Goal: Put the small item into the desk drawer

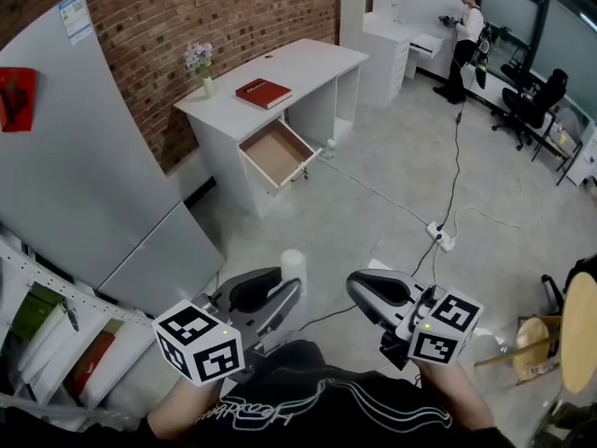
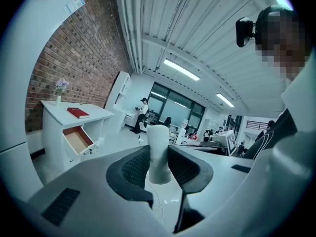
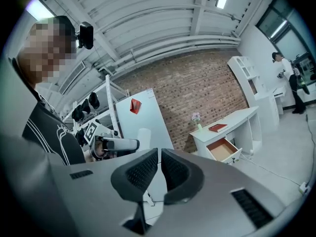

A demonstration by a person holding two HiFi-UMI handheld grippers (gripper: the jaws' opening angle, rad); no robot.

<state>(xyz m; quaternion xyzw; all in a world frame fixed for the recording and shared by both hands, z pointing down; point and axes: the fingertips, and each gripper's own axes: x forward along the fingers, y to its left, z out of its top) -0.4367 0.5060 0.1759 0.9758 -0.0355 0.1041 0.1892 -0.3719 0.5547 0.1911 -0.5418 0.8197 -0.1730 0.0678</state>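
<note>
left claw (image 2: 158,154): pinching white small item (image 2: 158,132)
right claw (image 3: 159,157): pressed together, empty
step: carry item upright to open drawer (image 1: 276,152), well apart; grip firm

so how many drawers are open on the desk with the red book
1: one drawer is pulled out just under the top of the desk, below the red book, showing its brown inside. Any others are shut or hidden.

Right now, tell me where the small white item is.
Head view, lower centre: the white cylinder is clamped in the left gripper, far from the open drawer.
</note>
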